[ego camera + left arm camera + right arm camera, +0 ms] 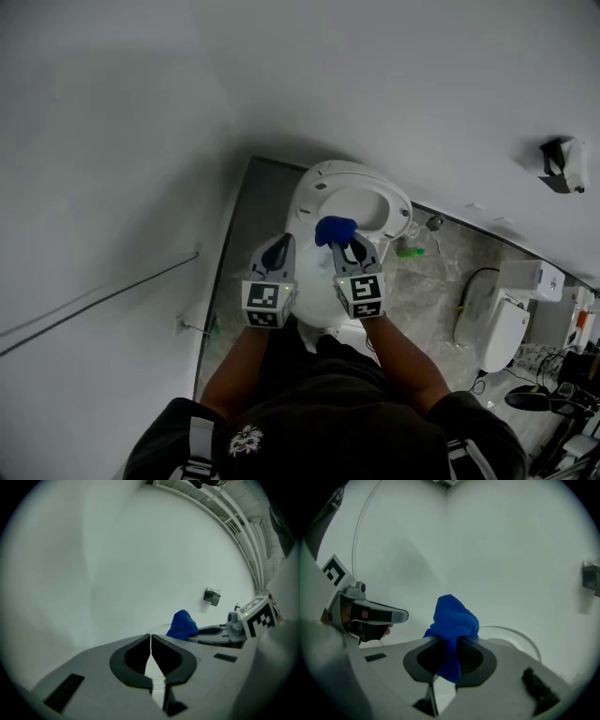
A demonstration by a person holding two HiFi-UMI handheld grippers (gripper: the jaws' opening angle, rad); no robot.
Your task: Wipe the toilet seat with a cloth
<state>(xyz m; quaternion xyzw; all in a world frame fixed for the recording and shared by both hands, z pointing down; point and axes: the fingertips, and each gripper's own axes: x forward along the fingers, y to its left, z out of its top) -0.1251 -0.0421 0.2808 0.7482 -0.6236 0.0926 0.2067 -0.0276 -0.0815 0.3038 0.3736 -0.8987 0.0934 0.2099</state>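
A white toilet (319,192) stands below me with its seat ring (398,202) around the open bowl. My right gripper (347,246) hovers over the bowl's near side, shut on a bunched blue cloth (335,230). In the right gripper view the cloth (452,620) bulges up out of the jaws and hangs down between them. My left gripper (278,251) is just to the left, over the seat's left rim, shut with nothing in it. In the left gripper view its jaws meet in a thin line, and the blue cloth (183,624) shows beyond them to the right.
White walls close in on the left and behind the toilet. A thin cable (103,298) runs along the left wall. A green object (410,251) lies on the grey floor (431,281) right of the toilet. A second toilet (506,328) stands at the far right, and a holder (562,164) hangs on the wall.
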